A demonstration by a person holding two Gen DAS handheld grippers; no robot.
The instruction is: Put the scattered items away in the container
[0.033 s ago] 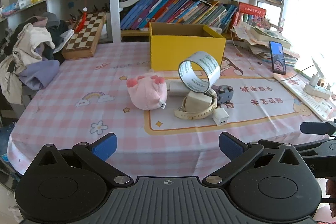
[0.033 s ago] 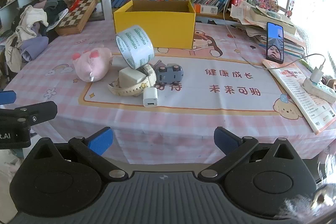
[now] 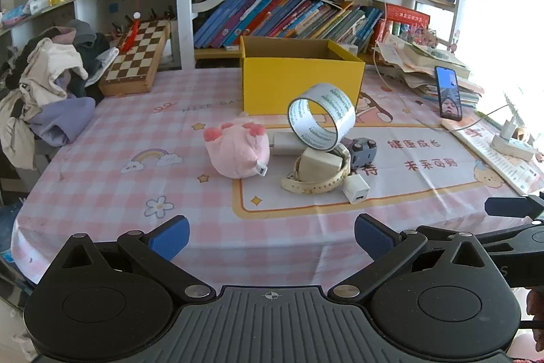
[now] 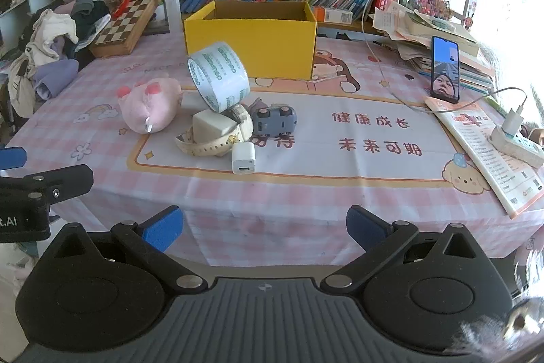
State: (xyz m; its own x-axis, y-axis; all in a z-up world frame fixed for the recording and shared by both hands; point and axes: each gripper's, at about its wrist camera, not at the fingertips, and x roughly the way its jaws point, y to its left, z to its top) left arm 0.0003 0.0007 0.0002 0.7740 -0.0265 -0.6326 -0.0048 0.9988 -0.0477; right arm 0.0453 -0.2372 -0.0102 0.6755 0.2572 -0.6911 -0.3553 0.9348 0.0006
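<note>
Tape roll on edge, axis horiz.

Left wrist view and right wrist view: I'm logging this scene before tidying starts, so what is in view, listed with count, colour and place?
box: 1, yellow, open top, back of table.
tape roll: 1, silvery-white, on edge, propped on the pile before the box.
plush toy: 1, pink, left of pile.
measuring tape: 1, cream, coiled around a white block.
charger cube: 1, white, nearest front of pile.
toy car: 1, grey, right of pile.
phone: 1, screen lit, propped at right.
power strip: 1, white, far right.
chessboard: 1, brown-white, back left.
clothes: heap, mixed, far left.
books: many, shelf behind.
left hand-held gripper: open, empty.
right hand-held gripper: open, empty.
</note>
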